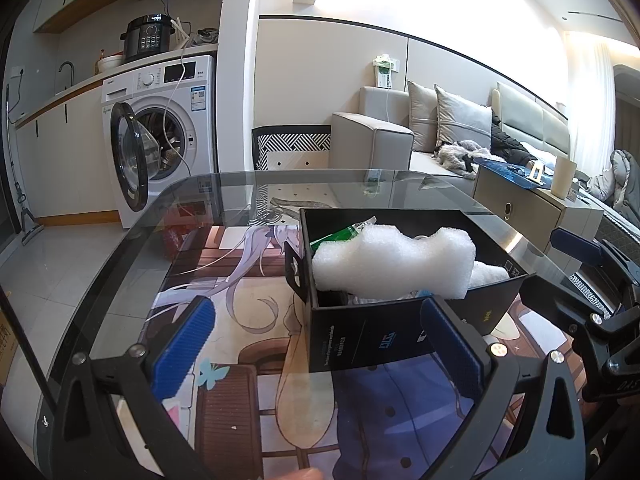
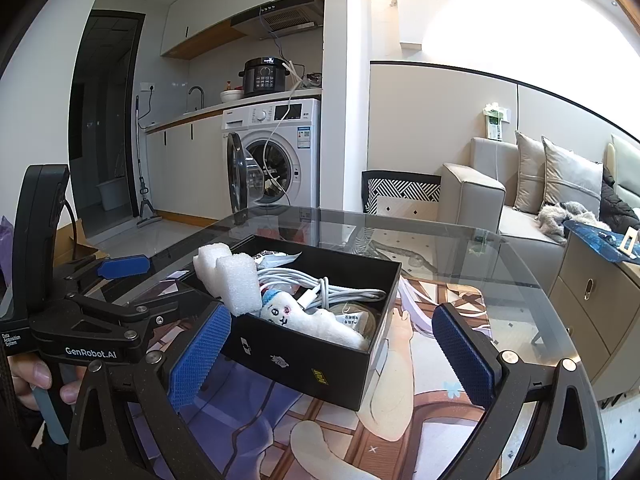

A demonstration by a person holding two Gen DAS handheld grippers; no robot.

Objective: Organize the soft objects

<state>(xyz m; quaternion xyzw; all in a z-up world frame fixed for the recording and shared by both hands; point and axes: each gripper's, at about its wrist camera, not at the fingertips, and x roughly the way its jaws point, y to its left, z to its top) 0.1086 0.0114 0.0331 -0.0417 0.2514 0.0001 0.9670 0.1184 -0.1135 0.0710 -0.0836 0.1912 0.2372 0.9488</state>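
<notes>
A black box (image 1: 360, 344) (image 2: 304, 356) stands on the glass table. A white foam block (image 1: 394, 262) (image 2: 236, 280) lies across its top, tilted over the rim. Inside the box lie a white plush toy (image 2: 316, 320) with a face, a coiled white cable (image 2: 336, 288), a green packet (image 1: 340, 236) and a white cloth (image 1: 490, 274). My left gripper (image 1: 316, 348) is open just in front of the box with nothing between its fingers. My right gripper (image 2: 332, 356) is open, its blue pads either side of the box's near corner, holding nothing.
The glass table (image 1: 132, 248) covers a printed anime mat (image 2: 420, 400). Its curved edge runs left and behind. A washing machine (image 1: 160, 132) with open door, a sofa (image 2: 500, 200) and a low cabinet (image 2: 592, 292) stand beyond. A person's hand (image 2: 36, 380) holds the left gripper.
</notes>
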